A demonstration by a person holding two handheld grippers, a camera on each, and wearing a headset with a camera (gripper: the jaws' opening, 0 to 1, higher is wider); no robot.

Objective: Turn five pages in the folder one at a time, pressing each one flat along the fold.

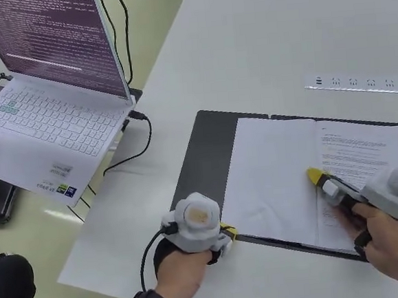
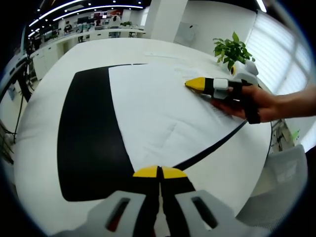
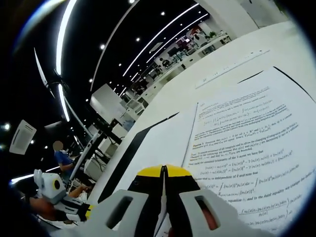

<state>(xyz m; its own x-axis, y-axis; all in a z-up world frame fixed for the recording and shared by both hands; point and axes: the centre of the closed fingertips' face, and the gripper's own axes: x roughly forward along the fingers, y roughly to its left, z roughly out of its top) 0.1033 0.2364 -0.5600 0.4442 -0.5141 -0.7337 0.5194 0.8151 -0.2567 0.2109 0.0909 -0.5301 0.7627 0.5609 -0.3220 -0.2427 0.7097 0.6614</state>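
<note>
An open black folder [image 1: 206, 155] lies on the white table. Its left page [image 1: 270, 171] is blank and its right page [image 1: 365, 153] is printed. My right gripper [image 1: 316, 176] is shut, its yellow tips resting on the paper at the fold. In the right gripper view the shut tips [image 3: 164, 170] sit just left of the printed page [image 3: 247, 143]. My left gripper [image 1: 225, 232] is shut at the folder's near edge. In the left gripper view its tips [image 2: 159, 172] touch the near corner of the blank page [image 2: 158, 108], with the right gripper [image 2: 193, 84] beyond.
An open laptop [image 1: 50, 98] stands at the far left with a black cable [image 1: 140, 143] running toward the table edge. A white power strip [image 1: 359, 83] lies behind the folder. A potted plant [image 2: 232, 49] stands far off.
</note>
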